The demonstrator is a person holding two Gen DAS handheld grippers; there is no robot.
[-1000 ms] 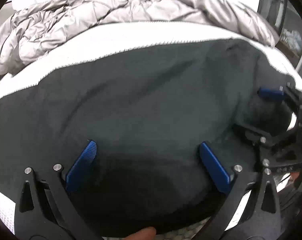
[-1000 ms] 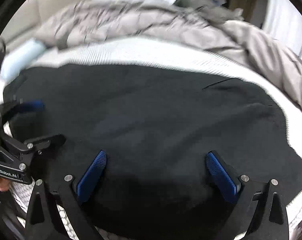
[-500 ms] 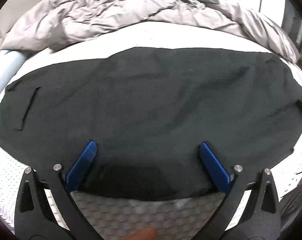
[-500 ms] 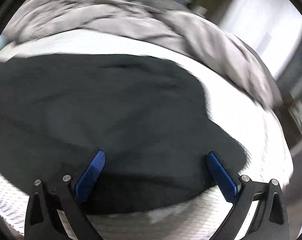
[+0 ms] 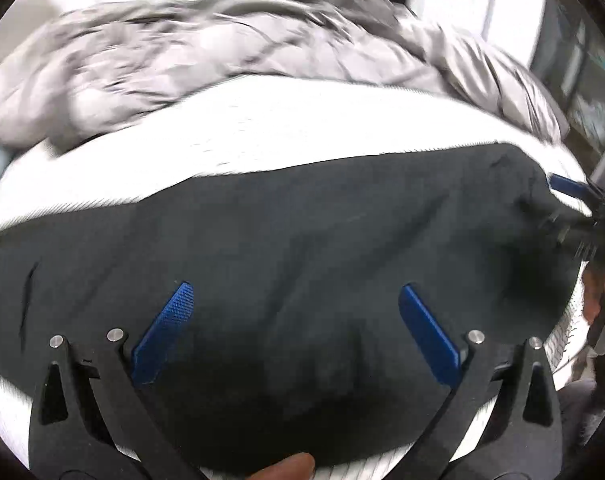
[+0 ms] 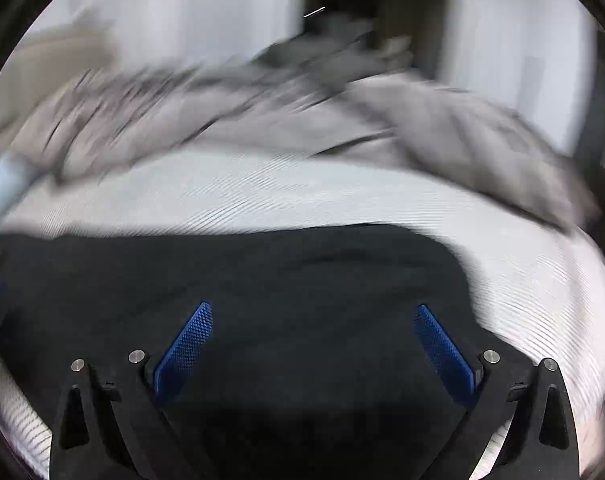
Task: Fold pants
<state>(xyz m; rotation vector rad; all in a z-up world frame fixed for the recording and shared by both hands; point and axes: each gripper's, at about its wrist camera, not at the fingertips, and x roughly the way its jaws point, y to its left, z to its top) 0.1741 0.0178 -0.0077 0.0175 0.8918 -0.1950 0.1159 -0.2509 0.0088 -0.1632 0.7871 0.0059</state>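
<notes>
Both the left tongs (image 5: 292,320) and the right tongs (image 6: 314,338) are spread wide, gripping nothing.

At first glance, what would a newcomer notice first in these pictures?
The dark pants spread flat across the white mattress dominate both views. Behind them lies a rumpled grey duvet. Near the lens, the left tool and right tool stand open above the pants.

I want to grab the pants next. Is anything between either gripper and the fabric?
Nothing visible. The left gripper and right gripper both hang open directly over the dark pants, with no object in between. The grey duvet lies farther back on the bed, apart from the pants.
</notes>
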